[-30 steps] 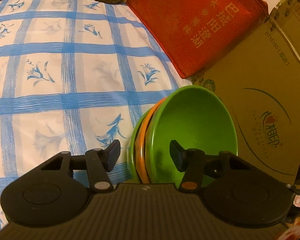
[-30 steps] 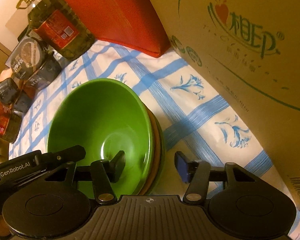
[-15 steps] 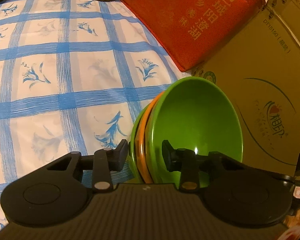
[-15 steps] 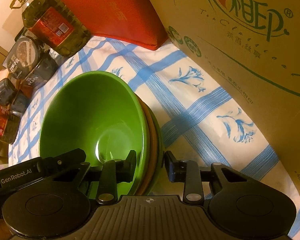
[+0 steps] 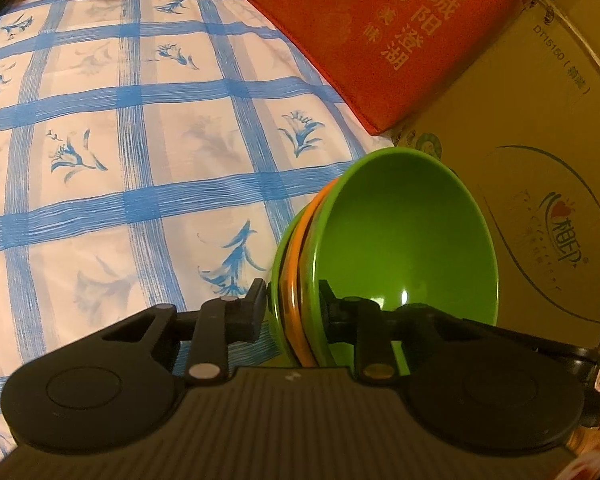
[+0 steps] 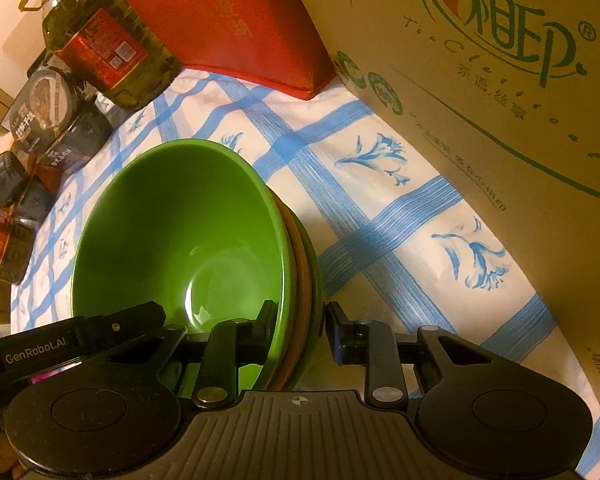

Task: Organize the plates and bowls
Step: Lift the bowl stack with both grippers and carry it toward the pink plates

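On the blue-checked cloth [image 5: 148,168], bowl stack [image 5: 404,240] gripped from both sides
Left gripper [image 5: 292,312] and right gripper [image 6: 300,324] jaws have just been closing, now narrow, each pinching the stacked rims; likely best to lift both together, level, so bowls stay nested

Warm, yellowish indoor light tints both views and leaves them rather dim. A small bright glare spot sits inside the green bowl [image 5: 404,240], with a softer sheen on its bottom in the right view. The fisheye lens bends the cardboard box [image 6: 500,100] and darkens the corners. The near black tool bodies look slightly soft.
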Motion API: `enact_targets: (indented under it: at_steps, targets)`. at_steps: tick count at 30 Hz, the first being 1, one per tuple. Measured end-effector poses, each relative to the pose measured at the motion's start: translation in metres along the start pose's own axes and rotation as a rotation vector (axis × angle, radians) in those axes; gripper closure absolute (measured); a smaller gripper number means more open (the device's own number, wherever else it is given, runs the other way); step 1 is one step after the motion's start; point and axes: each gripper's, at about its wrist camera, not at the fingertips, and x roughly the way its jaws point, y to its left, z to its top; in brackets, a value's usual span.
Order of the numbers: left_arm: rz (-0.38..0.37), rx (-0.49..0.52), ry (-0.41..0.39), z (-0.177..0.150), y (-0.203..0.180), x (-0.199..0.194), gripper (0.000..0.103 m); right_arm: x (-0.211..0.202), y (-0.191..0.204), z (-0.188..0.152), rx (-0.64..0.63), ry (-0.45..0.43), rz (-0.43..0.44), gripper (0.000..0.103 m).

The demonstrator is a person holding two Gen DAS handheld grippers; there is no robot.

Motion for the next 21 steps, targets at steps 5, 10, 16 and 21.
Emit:
enact_targets:
  at_steps: [5, 10, 16, 21]
  targets:
    - [0.012, 0.016, -0.003, -0.001, -0.002, 0.0, 0.082, -0.001, -0.002, 0.0, 0.004, -0.002, 0.008, 0.078]
    - [0.015, 0.021, -0.005, -0.002, -0.002, -0.003, 0.082, -0.003, -0.002, -0.001, 0.007, -0.005, 0.011, 0.078]
    - [0.022, 0.024, 0.002, -0.008, -0.002, -0.011, 0.082, -0.008, 0.0, -0.007, 0.004, -0.006, 0.012, 0.079]
    - [0.024, 0.022, -0.002, -0.018, -0.001, -0.024, 0.082, -0.016, 0.003, -0.016, -0.005, -0.005, 0.018, 0.079]
